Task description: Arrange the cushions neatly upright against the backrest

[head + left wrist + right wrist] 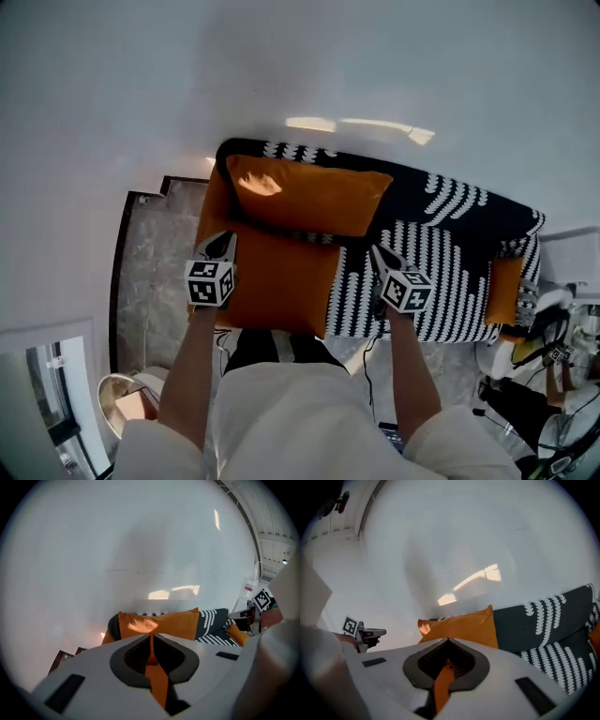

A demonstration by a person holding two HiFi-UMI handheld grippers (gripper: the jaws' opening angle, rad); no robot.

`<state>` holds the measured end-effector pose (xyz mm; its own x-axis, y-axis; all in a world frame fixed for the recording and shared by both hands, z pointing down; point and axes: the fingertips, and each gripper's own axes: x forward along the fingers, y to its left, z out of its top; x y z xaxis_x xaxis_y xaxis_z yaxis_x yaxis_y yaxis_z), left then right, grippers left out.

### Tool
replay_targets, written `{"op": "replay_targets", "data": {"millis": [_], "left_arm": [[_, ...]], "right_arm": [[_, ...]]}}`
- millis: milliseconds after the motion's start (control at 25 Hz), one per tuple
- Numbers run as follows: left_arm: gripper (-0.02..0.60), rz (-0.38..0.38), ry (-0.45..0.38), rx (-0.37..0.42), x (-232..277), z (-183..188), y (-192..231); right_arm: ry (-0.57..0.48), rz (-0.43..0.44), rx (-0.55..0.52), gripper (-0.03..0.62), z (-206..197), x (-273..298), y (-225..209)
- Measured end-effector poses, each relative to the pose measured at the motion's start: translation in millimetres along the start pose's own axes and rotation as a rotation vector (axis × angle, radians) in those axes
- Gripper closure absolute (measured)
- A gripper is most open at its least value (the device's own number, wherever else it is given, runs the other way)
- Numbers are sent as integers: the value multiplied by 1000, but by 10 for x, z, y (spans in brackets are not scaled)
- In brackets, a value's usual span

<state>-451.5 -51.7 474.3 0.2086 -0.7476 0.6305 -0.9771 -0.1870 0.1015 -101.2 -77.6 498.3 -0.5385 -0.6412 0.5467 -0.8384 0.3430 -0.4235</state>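
You hold one orange cushion by two corners, over the sofa.
Your left claw (223, 242) is pressed together on the left corner of the near cushion (281, 281). Your right claw (378, 253) is pressed together on its right corner. Orange cloth shows between both pairs of jaws. The near cushion is over the left end of the sofa (450, 253). A back cushion (309, 197), also orange, stands upright against the sofa's backrest, just behind the near one. A small cushion (503, 289) sits at the sofa's right end. The sofa is black with white marks. A plain white wall (281, 66) is behind the sofa, and a grey stone floor (155, 281) is left of it.
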Motion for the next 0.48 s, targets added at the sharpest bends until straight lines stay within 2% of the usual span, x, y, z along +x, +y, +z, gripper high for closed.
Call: {"op": "replay_targets", "data": {"millis": [240, 480], "left_arm": [[558, 9, -6, -29, -447, -254, -232], [563, -15, 13, -10, -778, -496, -194]], "right_arm": [[33, 80, -89, 572, -297, -257, 438], [16, 104, -61, 572, -523, -429, 696]]}}
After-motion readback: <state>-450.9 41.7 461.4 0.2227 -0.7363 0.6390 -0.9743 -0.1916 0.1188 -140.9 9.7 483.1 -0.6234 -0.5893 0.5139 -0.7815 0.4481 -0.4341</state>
